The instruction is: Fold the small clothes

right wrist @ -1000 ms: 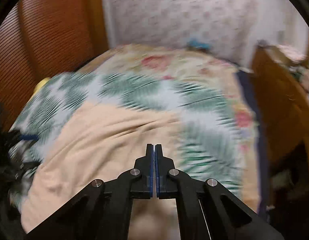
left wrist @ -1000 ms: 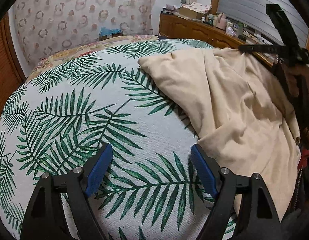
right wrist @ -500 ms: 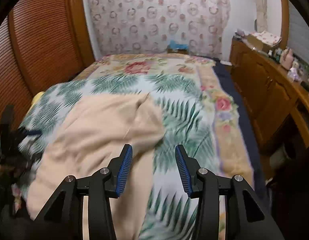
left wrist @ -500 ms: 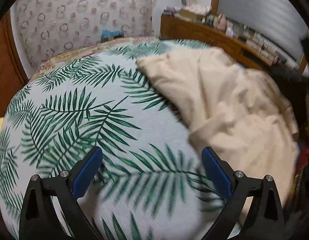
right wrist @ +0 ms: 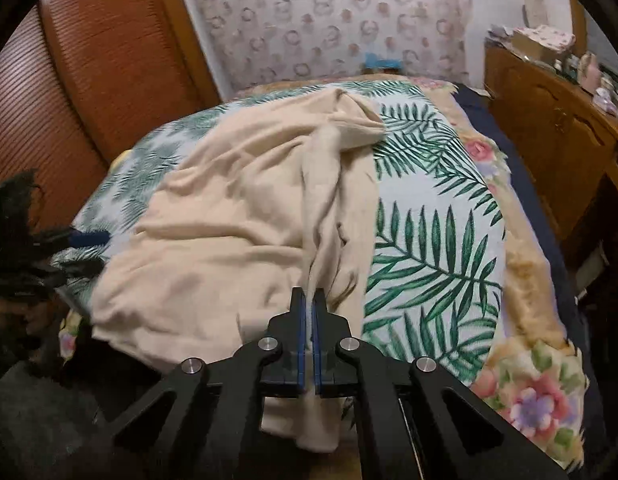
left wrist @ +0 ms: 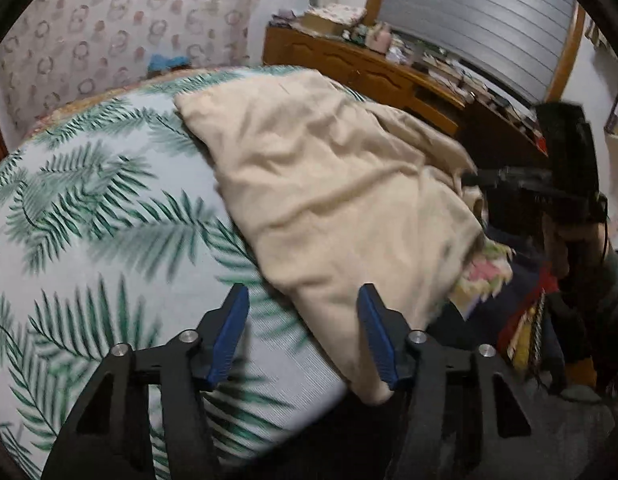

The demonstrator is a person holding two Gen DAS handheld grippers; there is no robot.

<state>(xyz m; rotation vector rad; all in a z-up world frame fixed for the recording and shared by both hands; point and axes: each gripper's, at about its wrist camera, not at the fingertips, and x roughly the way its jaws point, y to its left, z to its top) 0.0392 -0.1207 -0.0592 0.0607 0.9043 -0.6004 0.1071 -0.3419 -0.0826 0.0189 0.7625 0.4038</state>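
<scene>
left wrist view: left gripper (left wrist: 303, 334) stood wide, blue pads (left wrist: 229, 334) bare, above the near edge of the palm-leaf bedspread (left wrist: 89, 216).
right wrist view: right gripper (right wrist: 309, 334) was pinched tight on a raised fold of the beige garment (right wrist: 237, 232).
garment: lay rumpled across the bedspread, its near end hanging over the bedspread's edge.
wooden dresser (right wrist: 557, 128): stood beyond the bedspread's right side.

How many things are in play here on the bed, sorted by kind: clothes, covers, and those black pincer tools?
Beige garment: 1
Palm-leaf cover: 1
Floral blanket beneath it: 1
Grippers: 2, the left gripper open, the right gripper shut on the garment
Total: 5
</scene>
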